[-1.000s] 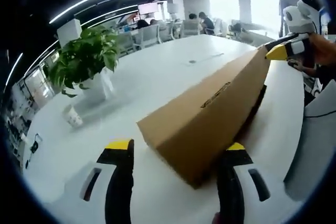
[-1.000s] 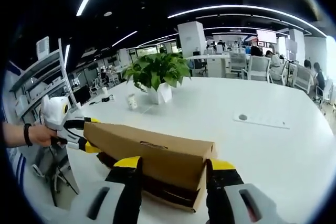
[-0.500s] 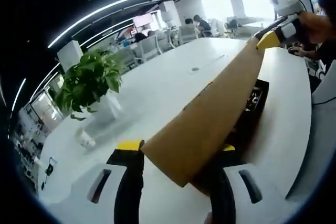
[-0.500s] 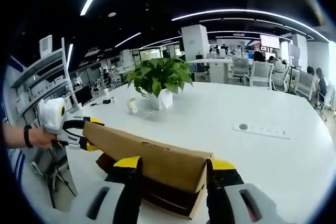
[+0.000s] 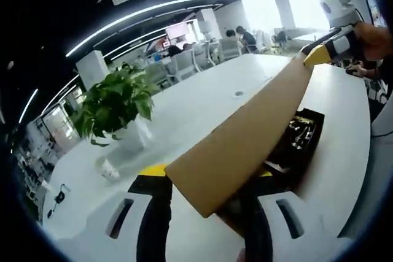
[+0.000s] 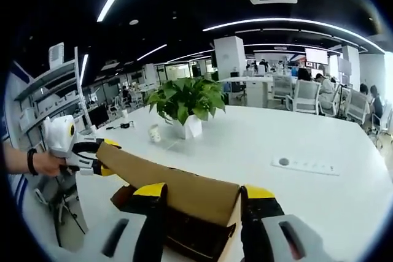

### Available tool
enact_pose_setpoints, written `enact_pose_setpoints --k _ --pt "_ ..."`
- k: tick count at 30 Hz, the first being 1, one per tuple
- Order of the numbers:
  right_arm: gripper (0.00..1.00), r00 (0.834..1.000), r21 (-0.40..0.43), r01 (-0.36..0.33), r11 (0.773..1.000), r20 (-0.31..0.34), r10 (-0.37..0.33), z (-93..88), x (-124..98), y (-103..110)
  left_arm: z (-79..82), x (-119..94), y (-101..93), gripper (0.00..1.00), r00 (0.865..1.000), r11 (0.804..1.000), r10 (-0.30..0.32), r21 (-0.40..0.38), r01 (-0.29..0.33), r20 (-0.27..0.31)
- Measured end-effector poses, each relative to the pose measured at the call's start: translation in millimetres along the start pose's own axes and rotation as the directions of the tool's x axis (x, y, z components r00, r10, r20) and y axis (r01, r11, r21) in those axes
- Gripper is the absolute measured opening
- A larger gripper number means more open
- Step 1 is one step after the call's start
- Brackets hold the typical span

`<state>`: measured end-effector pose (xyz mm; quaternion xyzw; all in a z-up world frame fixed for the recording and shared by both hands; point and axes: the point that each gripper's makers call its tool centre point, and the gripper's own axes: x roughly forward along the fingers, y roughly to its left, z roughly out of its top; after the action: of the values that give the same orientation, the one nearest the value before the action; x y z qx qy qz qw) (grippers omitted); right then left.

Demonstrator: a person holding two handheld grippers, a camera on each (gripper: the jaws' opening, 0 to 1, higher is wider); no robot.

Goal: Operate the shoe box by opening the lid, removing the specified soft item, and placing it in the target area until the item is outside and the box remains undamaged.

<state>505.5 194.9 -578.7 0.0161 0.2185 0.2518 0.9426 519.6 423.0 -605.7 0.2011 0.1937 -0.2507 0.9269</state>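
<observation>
Both grippers, left point(image 5: 206, 182) and right point(image 6: 199, 194), grasp the unmarked lid point(image 5: 245, 139), tilted above the box point(image 5: 301, 136); no writing is readable.

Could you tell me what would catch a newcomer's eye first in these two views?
The brown cardboard lid, held up at both ends between the left gripper and the right gripper, slants above the dark open box on the white table. Beyond it stands a leafy potted plant.
</observation>
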Motion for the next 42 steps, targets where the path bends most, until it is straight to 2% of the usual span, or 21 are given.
enact_pose_setpoints --k 4,6,9,12,20,22,25,27,36,39,42 --pt "0.42 0.999 -0.022 -0.031 0.999 0.024 0.031 3.6 -5 -2 1.6 1 0.8 0.42 1.0 1.0 -0.007 -0.016 0.007 0.0" --pt "0.42 0.998 -0.064 -0.056 0.996 0.03 0.058 3.5 -8 0 1.8 2 1.4 0.42 1.0 1.0 -0.011 -0.021 0.011 -0.003" --pt "0.47 0.994 -0.127 -0.102 0.987 0.019 0.105 -2.7 -9 3 4.5 3 2.9 0.42 1.0 0.999 -0.019 -0.035 0.019 -0.005" --pt "0.51 0.993 -0.176 -0.118 0.977 -0.004 0.12 -10.3 -8 5 5.0 3 2.9 0.42 1.0 0.999 -0.027 -0.038 0.027 -0.011" --pt "0.38 0.997 -0.216 -0.071 0.974 -0.018 0.069 -15.1 2 -10 6.2 4 2.7 0.42 0.999 0.998 -0.045 -0.045 0.044 -0.021" --pt "0.31 1.0 -0.239 -0.023 0.971 0.006 0.025 -10.6 2 -18 7.4 4 3.4 0.42 0.999 0.998 -0.047 -0.049 0.046 -0.022" --pt "0.21 0.999 -0.233 0.004 0.972 0.034 0.004 -8.8 4 -24 8.6 5 3.7 0.42 0.998 0.997 -0.052 -0.054 0.051 -0.024" --pt "0.18 0.999 -0.222 0.008 0.975 0.041 0.001 -10.1 6 -27 10.1 6 4.8 0.42 0.998 0.997 -0.057 -0.056 0.056 -0.025" --pt "0.02 0.996 -0.283 0.085 0.955 0.043 -0.076 -7.2 9 -39 14.4 11 9.9 0.43 0.998 0.995 -0.058 -0.084 0.056 -0.019" --pt "0.02 0.996 -0.279 0.087 0.956 0.05 -0.076 -6.0 11 -40 15.3 12 10.7 0.43 0.998 0.995 -0.06 -0.087 0.058 -0.017" --pt "0.01 0.995 -0.307 0.102 0.946 0.051 -0.09 -3.7 13 -40 16.3 14 12.4 0.43 0.998 0.993 -0.059 -0.105 0.057 -0.012"
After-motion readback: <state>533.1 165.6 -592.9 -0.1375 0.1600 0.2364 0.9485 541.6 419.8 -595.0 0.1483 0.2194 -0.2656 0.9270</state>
